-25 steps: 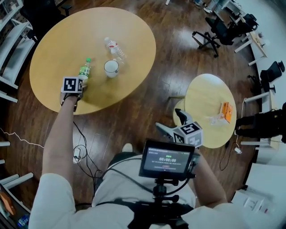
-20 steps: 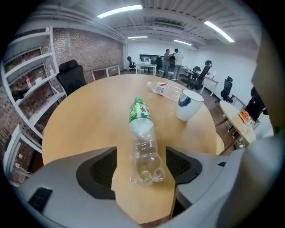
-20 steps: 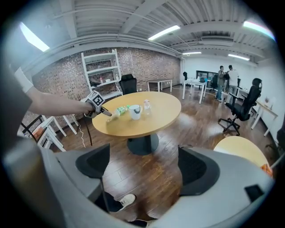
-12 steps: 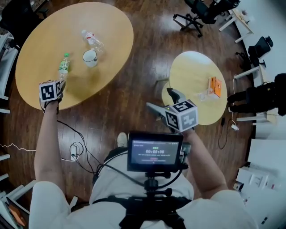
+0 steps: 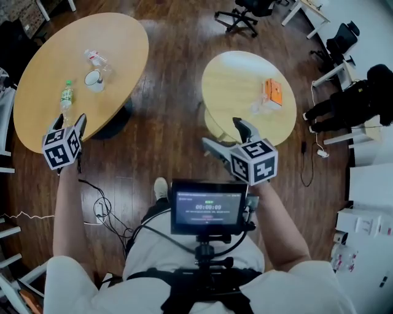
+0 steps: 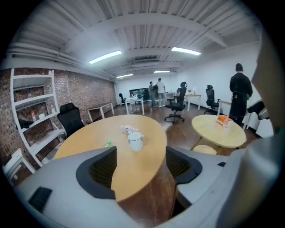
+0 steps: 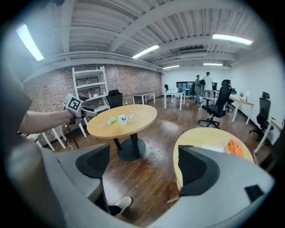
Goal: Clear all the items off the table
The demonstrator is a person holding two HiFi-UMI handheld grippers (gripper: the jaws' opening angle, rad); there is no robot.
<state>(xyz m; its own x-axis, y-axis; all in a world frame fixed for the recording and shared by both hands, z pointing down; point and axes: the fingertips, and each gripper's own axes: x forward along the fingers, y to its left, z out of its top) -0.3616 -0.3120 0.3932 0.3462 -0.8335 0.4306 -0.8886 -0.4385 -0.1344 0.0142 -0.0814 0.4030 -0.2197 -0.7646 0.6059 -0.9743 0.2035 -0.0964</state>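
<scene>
Small round bench (image 5: 233, 86), set on the wooden floor (image 5: 172, 122). An orange packet (image 5: 272, 92) is carried near its right edge. An office chair (image 5: 241, 13) is seen beyond it, a person in black (image 5: 350, 101) to its right, and cables (image 5: 101, 208) well to its lower left.

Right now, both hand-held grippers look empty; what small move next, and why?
Probably ease the left hand-held gripper forward onto the green-capped bottle: its jaws stand apart with nothing between them, and that bottle is the item nearest it on the big table.

Left tongs (image 6: 140, 162) held out, jaws apart, empty, right tongs (image 7: 143, 160) likewise parted and empty, arms extended.
</scene>
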